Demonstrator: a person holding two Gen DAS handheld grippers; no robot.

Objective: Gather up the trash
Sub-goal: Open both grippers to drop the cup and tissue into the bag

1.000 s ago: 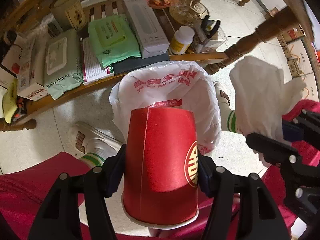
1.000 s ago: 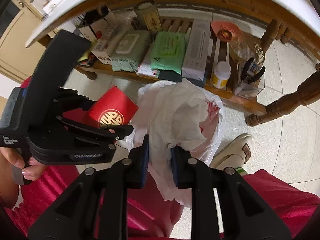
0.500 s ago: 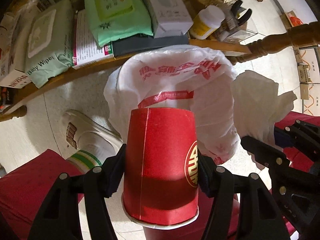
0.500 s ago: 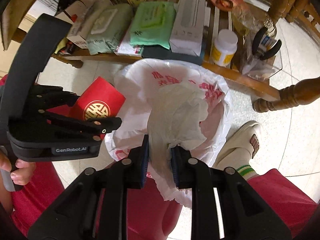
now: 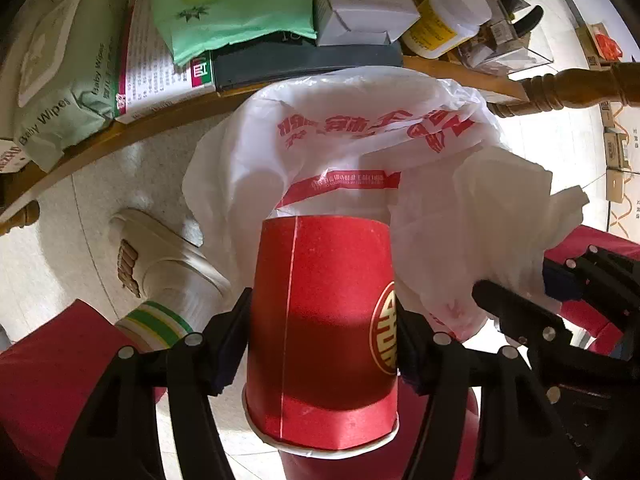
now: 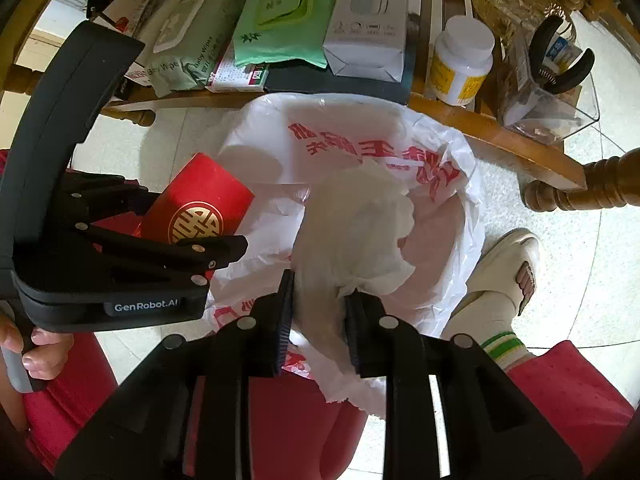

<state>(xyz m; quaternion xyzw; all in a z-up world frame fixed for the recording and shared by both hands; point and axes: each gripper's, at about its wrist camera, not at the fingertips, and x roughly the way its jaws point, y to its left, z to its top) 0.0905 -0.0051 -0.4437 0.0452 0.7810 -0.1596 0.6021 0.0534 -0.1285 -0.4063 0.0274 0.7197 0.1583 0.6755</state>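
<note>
Cup: light, crushable; your left gripper clamps its sides, half open. Tissue: soft; your right gripper pinches it, nearly shut. Both hang over the bag.

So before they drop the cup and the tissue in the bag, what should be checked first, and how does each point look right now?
1. Left gripper grips the red cup: ok, pads press both sides.
2. Right gripper grips the tissue: ok, the wad is pinched between the pads.
3. Bag mouth open: ok, the rim gapes upward.
4. Tissue over the opening: ok in the right wrist view.
5. Cup over the opening: cannot tell; it looks near the bag's left rim.
6. Room inside the bag: cannot tell, the tissue hides the inside.
</note>
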